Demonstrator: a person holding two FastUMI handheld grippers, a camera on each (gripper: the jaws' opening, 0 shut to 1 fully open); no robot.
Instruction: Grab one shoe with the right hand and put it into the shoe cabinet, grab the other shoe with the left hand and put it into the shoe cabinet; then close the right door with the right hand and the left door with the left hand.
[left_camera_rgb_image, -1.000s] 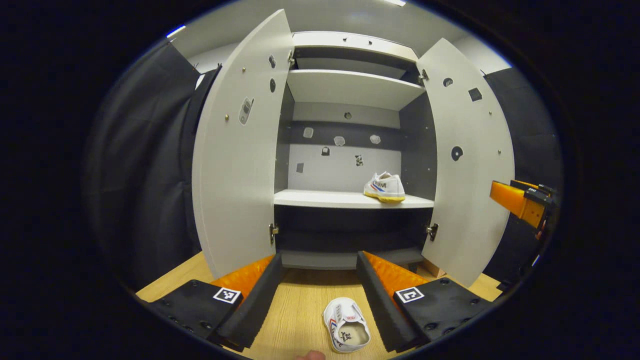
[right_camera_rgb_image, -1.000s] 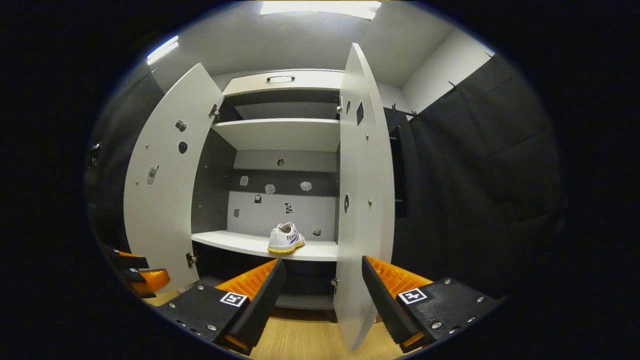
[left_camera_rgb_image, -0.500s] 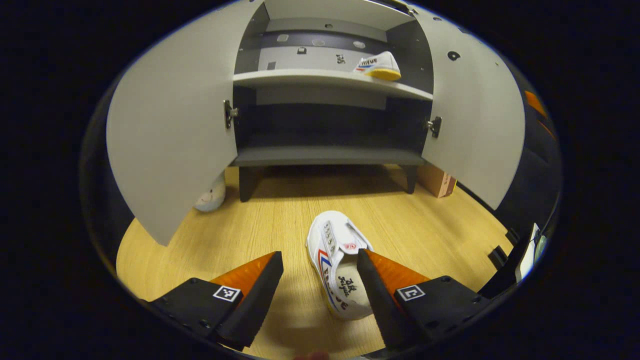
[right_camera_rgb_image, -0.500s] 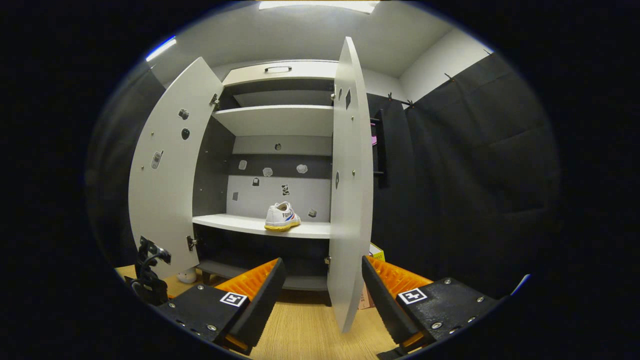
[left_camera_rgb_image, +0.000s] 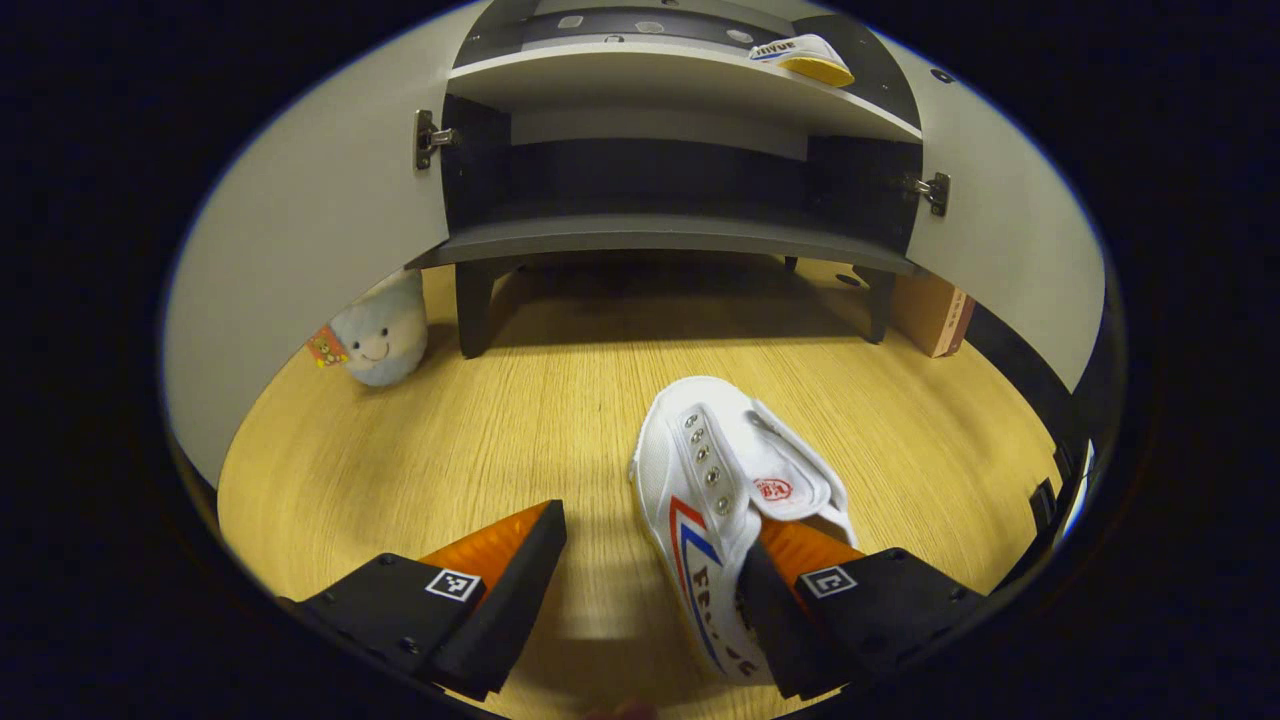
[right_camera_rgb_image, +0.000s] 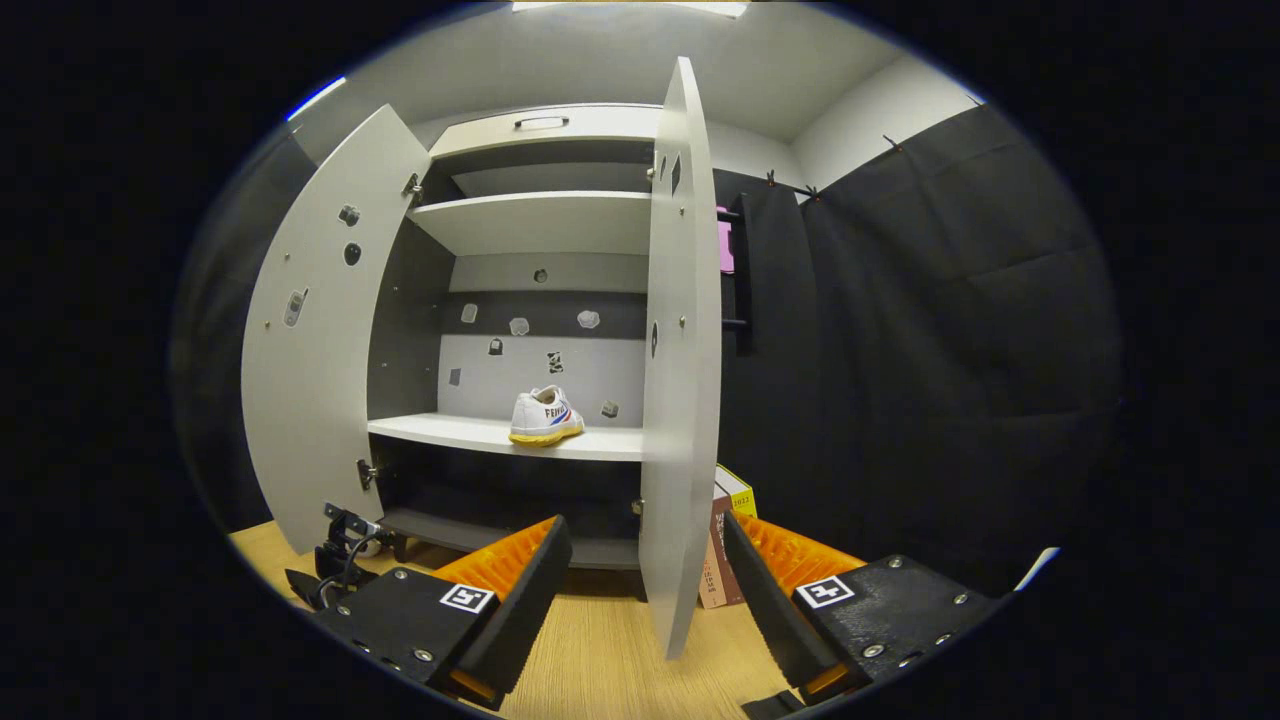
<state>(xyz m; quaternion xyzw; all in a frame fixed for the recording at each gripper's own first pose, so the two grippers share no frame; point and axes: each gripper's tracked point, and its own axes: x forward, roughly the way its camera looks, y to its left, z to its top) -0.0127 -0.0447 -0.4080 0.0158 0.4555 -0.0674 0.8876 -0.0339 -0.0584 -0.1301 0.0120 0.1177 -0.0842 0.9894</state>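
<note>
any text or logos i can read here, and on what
Floor shoe, side lettering: partly hidden by the left gripper, unreadable.
Its tongue badge: too small.
Shelf shoe, lettering: blurred.
Box, print: too small.

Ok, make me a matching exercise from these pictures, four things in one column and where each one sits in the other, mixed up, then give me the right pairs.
Things:
1. shoe on the floor
2. second shoe
3. plush toy
4. cardboard box

Places:
A. on the white shelf inside the cabinet
B. on the floor by the cabinet's right leg, behind the right door
C. on the wooden floor, with one finger of the open left gripper in its opening
D. on the floor by the cabinet's left leg, beside the left door

Pairs: 1-C, 2-A, 3-D, 4-B
</note>
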